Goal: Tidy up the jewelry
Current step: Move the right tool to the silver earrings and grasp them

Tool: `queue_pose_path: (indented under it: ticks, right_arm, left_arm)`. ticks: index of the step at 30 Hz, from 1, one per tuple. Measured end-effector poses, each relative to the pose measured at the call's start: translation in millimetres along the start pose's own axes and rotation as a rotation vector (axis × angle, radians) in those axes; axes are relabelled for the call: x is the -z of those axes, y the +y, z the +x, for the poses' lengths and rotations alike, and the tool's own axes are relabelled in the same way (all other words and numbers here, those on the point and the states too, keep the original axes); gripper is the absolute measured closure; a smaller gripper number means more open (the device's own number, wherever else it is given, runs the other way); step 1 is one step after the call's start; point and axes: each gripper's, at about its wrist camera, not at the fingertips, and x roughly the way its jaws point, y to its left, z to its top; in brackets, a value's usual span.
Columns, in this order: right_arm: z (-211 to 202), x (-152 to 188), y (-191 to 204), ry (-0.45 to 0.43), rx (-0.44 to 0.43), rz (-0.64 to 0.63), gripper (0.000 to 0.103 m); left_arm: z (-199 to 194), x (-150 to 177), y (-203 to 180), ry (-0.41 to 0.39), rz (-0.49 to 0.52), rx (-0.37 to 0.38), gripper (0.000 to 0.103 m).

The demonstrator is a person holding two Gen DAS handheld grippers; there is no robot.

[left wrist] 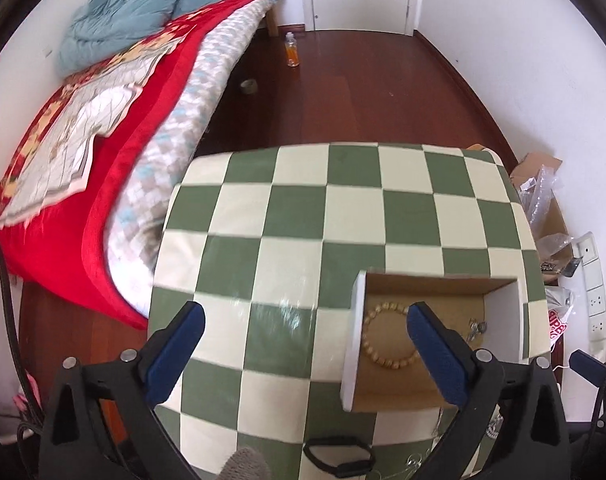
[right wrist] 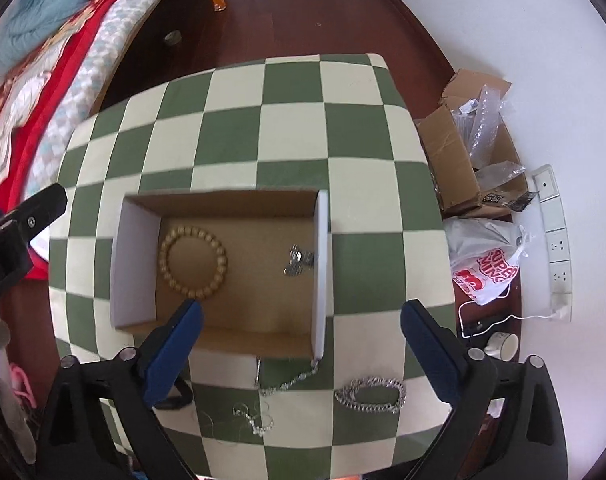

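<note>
An open cardboard box (right wrist: 321,264) (left wrist: 353,336) sits on the green-and-cream checkered table (right wrist: 295,132). Inside lie a wooden bead bracelet (right wrist: 193,258) (left wrist: 373,340) and a small silver piece (right wrist: 299,260) (left wrist: 477,330). In front of the box lie a silver chain (right wrist: 289,380), a thick silver chain bracelet (right wrist: 373,394), a thin silver piece (right wrist: 255,420) and a black band (left wrist: 339,458). My right gripper (right wrist: 301,338) is open and empty over the box's near wall. My left gripper (left wrist: 305,342) is open and empty, left of the box.
A bed with a red blanket (left wrist: 115,184) stands left of the table. Cardboard boxes with plastic wrap (right wrist: 467,156), a white bag (right wrist: 487,264), a cup (right wrist: 503,344) and a power strip (right wrist: 553,232) lie on the floor at the right. A small bottle (left wrist: 291,50) stands on the wooden floor.
</note>
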Motion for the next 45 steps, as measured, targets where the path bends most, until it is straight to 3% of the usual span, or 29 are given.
queue_pose_path:
  ticks: [12, 23, 27, 36, 41, 45]
  right_arm:
    - [-15.0, 51.7, 15.7, -0.091, 0.022, -0.014, 0.000]
    - [-75.9, 85.4, 7.0, -0.269, 0.034, 0.012, 0.000]
    - [-101.4, 99.7, 8.3, -0.327, 0.044, 0.008, 0.000]
    - [-146.2, 129.2, 16.3, -0.421, -0.001, 0.027, 0.000]
    - [-135.0, 140.1, 16.6, -0.381, -0.042, 0.043, 0.000]
    - [-84.3, 146.8, 10.3, -0.256, -0.056, 0.075, 0.000]
  left_arm:
    - [-29.5, 63.2, 24.3, -0.063, -0.010, -0.043, 0.000]
    - [-94.1, 94.5, 36.5, -0.200, -0.015, -0.060, 0.000]
    - [-113.2, 100.9, 35.4, -0.223, -0.006, -0.109, 0.000]
    - [-133.8, 115.1, 49.0, -0.254, -0.058, -0.092, 0.000]
    - [-109.1, 131.1, 52.1, -0.223, -0.050, -0.147, 0.000]
    - [-57.9, 146.1, 51.8, -0.094, -0.008, -0.228, 0.000]
